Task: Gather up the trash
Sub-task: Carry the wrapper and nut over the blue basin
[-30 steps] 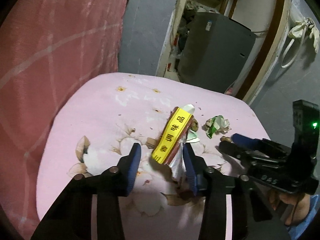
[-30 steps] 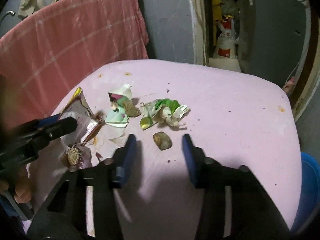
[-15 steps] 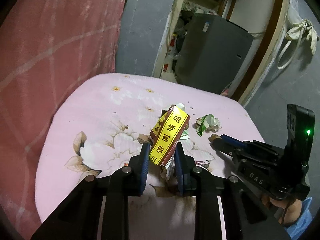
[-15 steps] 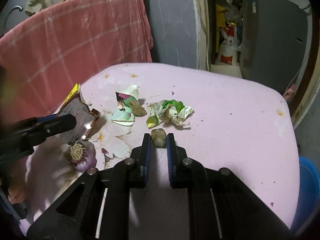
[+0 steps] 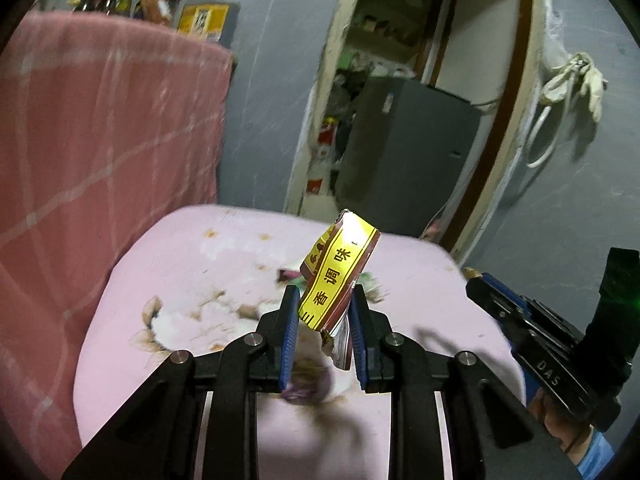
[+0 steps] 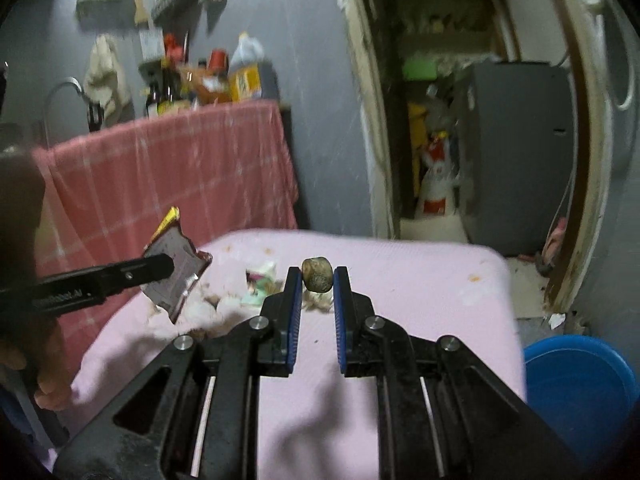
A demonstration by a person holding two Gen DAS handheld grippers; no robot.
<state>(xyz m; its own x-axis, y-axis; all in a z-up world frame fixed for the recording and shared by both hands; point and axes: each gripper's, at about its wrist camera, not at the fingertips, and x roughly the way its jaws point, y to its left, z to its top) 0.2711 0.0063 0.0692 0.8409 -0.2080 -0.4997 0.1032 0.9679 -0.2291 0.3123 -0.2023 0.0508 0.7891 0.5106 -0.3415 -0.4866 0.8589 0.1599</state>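
- Left gripper [image 5: 323, 312], in the left wrist view, has its 2 blue pads pressed on a yellow-and-brown seasoning packet [image 5: 338, 280], which stands up tilted between them, clear of the pink flowered table [image 5: 192, 280].
- Below the jaws, near the table's near edge, lies a blurred purple-and-white lump of trash [image 5: 308, 380]; more scraps [image 5: 372, 284] lie past the packet toward the table's far right corner.
- At the right edge of this view, the right gripper [image 5: 474, 278] reaches in over the table's right side, held by a hand [image 5: 568, 436]; its jaws cannot be read from here.
- Right gripper [image 6: 317, 288], in the right wrist view, is nearly closed, its 2 pads clamped on a small brownish lump [image 6: 317, 274] held above the table [image 6: 420, 292].
- To the left, the left gripper [image 6: 160, 270] holds the packet [image 6: 176, 276] over the table's left edge, silver side showing.
- Paper scraps [image 6: 260, 284] lie on the table between the 2 grippers, toward its far left.
- Beside the table's near right corner, on the floor, stands a blue bucket [image 6: 576, 384].
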